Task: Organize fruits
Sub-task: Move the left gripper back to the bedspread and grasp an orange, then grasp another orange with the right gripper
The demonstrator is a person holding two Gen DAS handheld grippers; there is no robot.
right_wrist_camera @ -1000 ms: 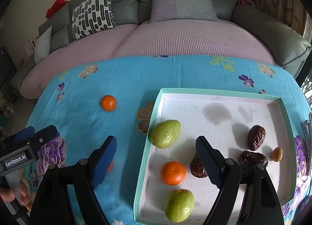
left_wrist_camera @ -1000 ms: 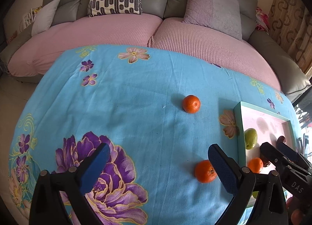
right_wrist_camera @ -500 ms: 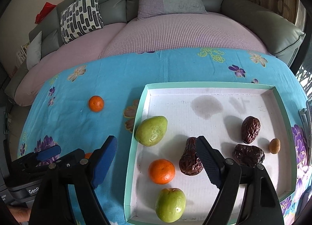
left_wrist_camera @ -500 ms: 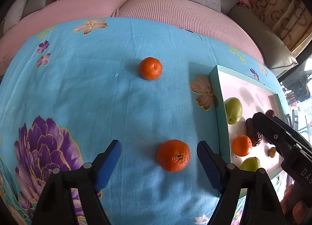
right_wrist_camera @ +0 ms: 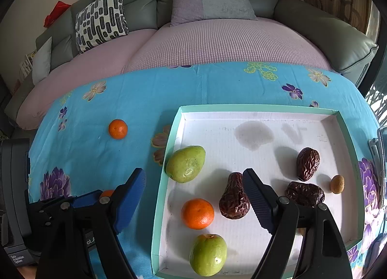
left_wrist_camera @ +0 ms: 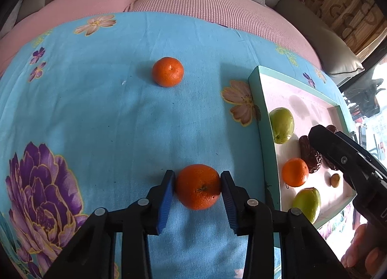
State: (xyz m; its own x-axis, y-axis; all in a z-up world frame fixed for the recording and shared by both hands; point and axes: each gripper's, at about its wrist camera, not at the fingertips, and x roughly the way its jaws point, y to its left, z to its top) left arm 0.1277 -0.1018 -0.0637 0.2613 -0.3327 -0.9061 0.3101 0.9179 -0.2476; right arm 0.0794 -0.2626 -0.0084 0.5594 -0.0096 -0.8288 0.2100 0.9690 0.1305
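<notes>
orange and dimpled, the near mandarin [left_wrist_camera: 197,186] is sitting on the blue floral cloth [left_wrist_camera: 108,114] between the left gripper [left_wrist_camera: 196,186] pads, whose jaws are closing and now touching both its sides; a second ago they were standing wide with the fruit off to the right. the far mandarin [left_wrist_camera: 167,71] is lying alone up the cloth. the right gripper [right_wrist_camera: 194,190] is hanging spread over the tray [right_wrist_camera: 167,158], gripping nothing, much as before. the right wrist view is showing the tray's whole floor, two green fruits [right_wrist_camera: 185,164], a mandarin [right_wrist_camera: 197,213], wrinkled dates [right_wrist_camera: 234,198] and a small nut [right_wrist_camera: 337,184]; the left view is catching only part of it, and a hand [left_wrist_camera: 360,252] on the other tool.
</notes>
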